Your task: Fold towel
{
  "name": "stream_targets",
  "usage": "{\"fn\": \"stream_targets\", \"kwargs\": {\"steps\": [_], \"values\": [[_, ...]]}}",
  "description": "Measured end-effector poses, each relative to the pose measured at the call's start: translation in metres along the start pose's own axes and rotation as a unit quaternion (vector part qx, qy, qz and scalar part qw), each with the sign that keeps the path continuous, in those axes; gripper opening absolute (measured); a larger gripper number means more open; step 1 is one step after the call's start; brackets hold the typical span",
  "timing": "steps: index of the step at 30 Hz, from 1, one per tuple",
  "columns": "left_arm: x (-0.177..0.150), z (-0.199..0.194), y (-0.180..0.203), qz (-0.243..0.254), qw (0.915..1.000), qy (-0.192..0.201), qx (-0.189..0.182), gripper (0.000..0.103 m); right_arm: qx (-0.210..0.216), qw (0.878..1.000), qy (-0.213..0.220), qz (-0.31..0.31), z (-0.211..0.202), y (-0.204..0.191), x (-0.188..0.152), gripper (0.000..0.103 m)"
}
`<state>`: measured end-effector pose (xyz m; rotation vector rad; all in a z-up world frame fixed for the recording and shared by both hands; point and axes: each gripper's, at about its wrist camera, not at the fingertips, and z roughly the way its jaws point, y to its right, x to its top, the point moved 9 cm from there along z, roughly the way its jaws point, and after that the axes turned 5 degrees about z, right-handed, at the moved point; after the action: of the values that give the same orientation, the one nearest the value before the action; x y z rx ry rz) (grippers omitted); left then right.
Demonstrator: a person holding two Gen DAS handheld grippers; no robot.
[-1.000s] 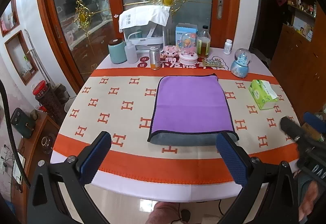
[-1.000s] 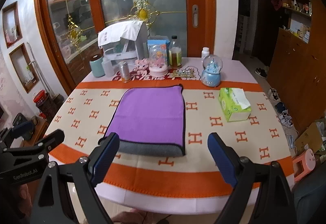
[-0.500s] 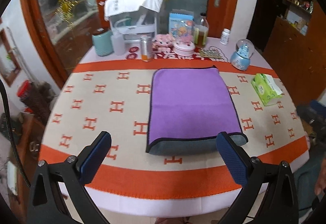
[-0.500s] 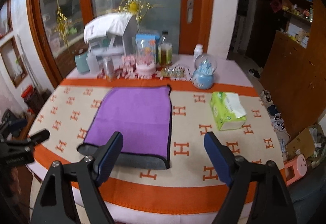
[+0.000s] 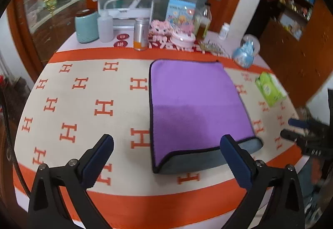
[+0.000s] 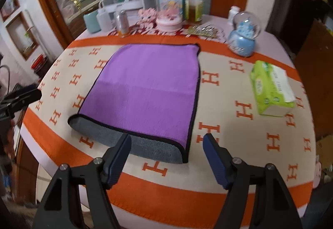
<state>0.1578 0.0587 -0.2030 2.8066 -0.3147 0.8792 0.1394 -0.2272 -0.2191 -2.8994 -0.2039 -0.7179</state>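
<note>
Both grippers are coming in lower and closer over the table than a second ago, so the purple towel (image 6: 145,87) is looming much larger in each view. The right gripper (image 6: 167,145) is narrowing its spread as it nears the towel's near right corner, while the left gripper (image 5: 166,149) is keeping the same wide gap and is drifting toward the near left corner.

The towel is lying folded, a soft, fuzzy rectangle with dark piping, its grey underside (image 6: 133,141) peeking out along the near edge. It is sitting mid-table on a cream tablecloth (image 6: 239,129) printed with orange H shapes and bordered in orange.

Neither gripper is gripping anything; both sets of ribbed blue pads (image 5: 237,162) are standing apart above the cloth, the right ones straddling the towel's near corner without clearly touching it. A green tissue pack (image 6: 270,89) is resting well to the right, a glossy snow globe (image 6: 243,35) beyond it.
</note>
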Motion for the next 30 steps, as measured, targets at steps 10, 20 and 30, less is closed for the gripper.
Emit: {"fn": "stream_targets", "kwargs": {"steps": [10, 20, 30], "values": [[-0.023, 0.061, 0.014, 0.084, 0.9906, -0.075, -0.078, 0.098, 0.079, 0.993, -0.081, -0.028, 0.062, 0.013, -0.022, 0.048], [-0.035, 0.092, 0.033, 0.095, 0.9734, -0.124, -0.167, 0.095, 0.140, 0.984, -0.112, 0.005, 0.084, 0.027, -0.025, 0.047], [-0.041, 0.103, 0.037, 0.091, 0.9587, -0.165, -0.213, 0.080, 0.180, 0.973, -0.142, 0.013, 0.095, 0.028, -0.034, 0.033]]}}
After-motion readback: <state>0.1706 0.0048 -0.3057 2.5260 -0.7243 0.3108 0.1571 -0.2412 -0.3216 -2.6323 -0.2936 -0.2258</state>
